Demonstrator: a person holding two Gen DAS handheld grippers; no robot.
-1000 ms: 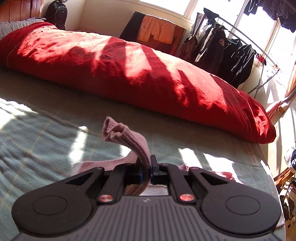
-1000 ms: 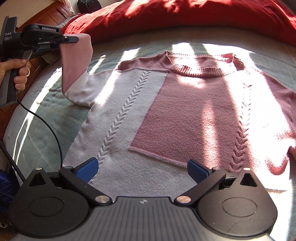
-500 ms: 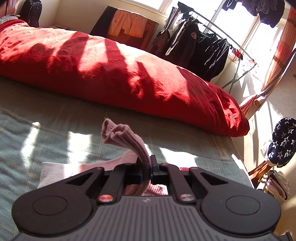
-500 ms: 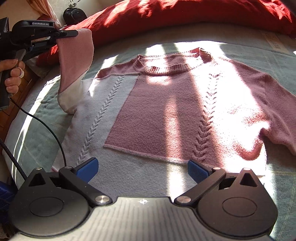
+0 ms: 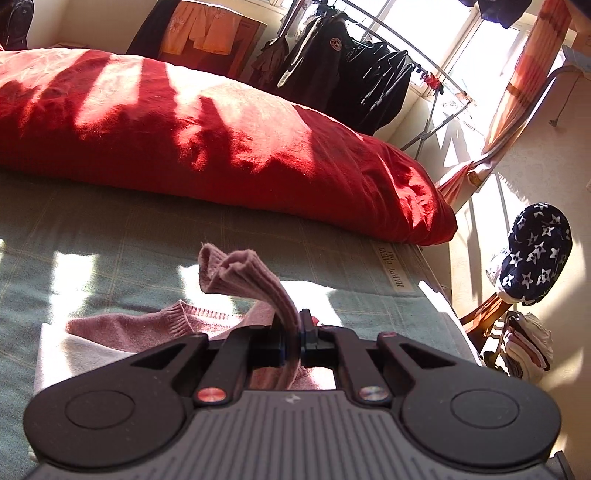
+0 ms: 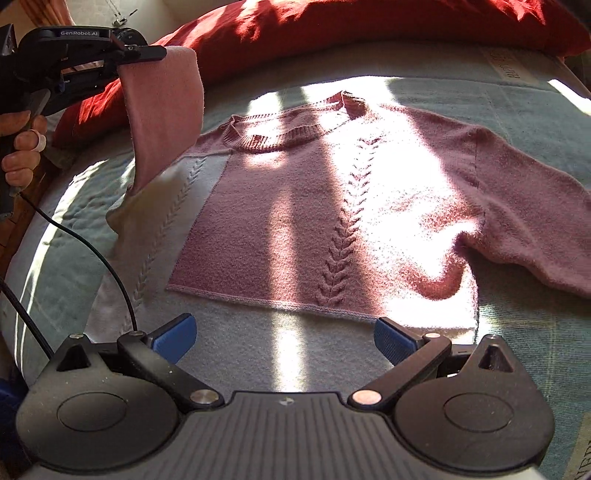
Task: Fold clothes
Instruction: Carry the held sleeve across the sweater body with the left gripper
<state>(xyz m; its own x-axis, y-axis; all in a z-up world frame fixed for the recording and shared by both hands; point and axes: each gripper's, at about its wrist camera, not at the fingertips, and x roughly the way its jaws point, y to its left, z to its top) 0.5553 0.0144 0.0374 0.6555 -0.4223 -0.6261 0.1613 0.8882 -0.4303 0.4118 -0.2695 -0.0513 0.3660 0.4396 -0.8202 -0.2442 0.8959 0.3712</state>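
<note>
Ahead of the matt black plastic right gripper point(image 6: 283, 338) lies a soft, fuzzy knit sweater point(image 6: 314, 221) with raised cable ribs, on a flat-woven green sheet point(image 6: 524, 332), beyond it a creased red cloth duvet point(image 6: 332, 33).

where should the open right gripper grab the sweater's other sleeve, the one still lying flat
Take the flat sleeve near its cuff end, coming from above at the sweater's outer right edge. It lies spread out beyond the body with bare bedsheet beside it, so the right gripper can pinch one edge.
</note>
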